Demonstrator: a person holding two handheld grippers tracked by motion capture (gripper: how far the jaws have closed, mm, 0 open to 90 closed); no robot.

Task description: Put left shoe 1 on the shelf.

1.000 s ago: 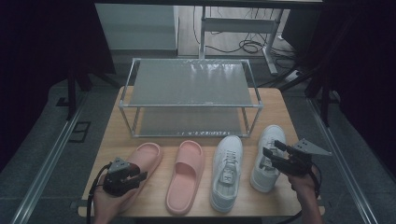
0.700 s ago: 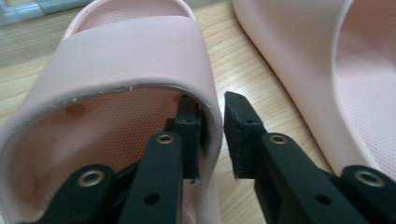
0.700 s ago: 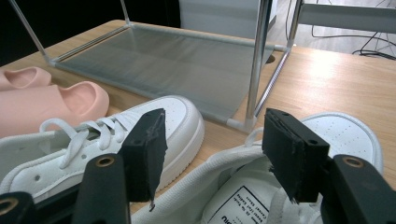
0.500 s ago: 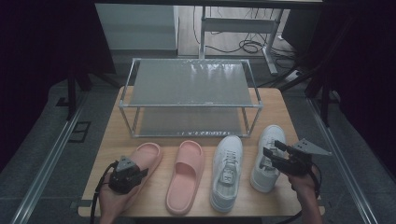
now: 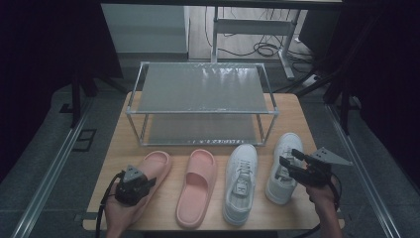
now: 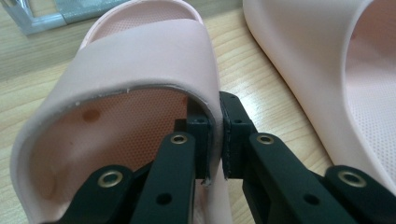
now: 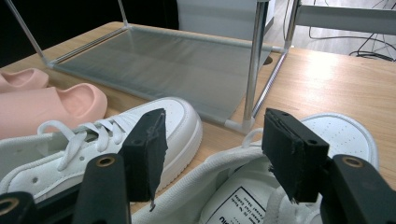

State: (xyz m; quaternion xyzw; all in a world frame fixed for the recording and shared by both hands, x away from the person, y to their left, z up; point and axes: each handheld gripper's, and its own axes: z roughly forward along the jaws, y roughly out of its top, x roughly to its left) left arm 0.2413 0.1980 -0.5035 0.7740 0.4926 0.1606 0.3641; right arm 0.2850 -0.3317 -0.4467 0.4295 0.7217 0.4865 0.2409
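While my left claw (image 6: 215,135) has just been closing, it now pinches the strap edge of the left pink slipper (image 6: 140,60) on the tabletop (image 5: 297,114), probably for lifting onto the shoe rack (image 5: 200,89). My right claw (image 7: 212,154) stands wide over the heel of the right white sneaker (image 7: 336,135), gripping nothing.

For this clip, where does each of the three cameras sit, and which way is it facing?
High view: above the person's side, looking forward and down on the table, two-tier rack, both forearms and grippers.
Left gripper view: on the left gripper, looking along its jaws, just closed on the left pink slipper's strap edge.
Right gripper view: on the right gripper, jaws open over the right white sneaker, facing the rack.
Shared: high and left gripper views both show that clamped slipper.
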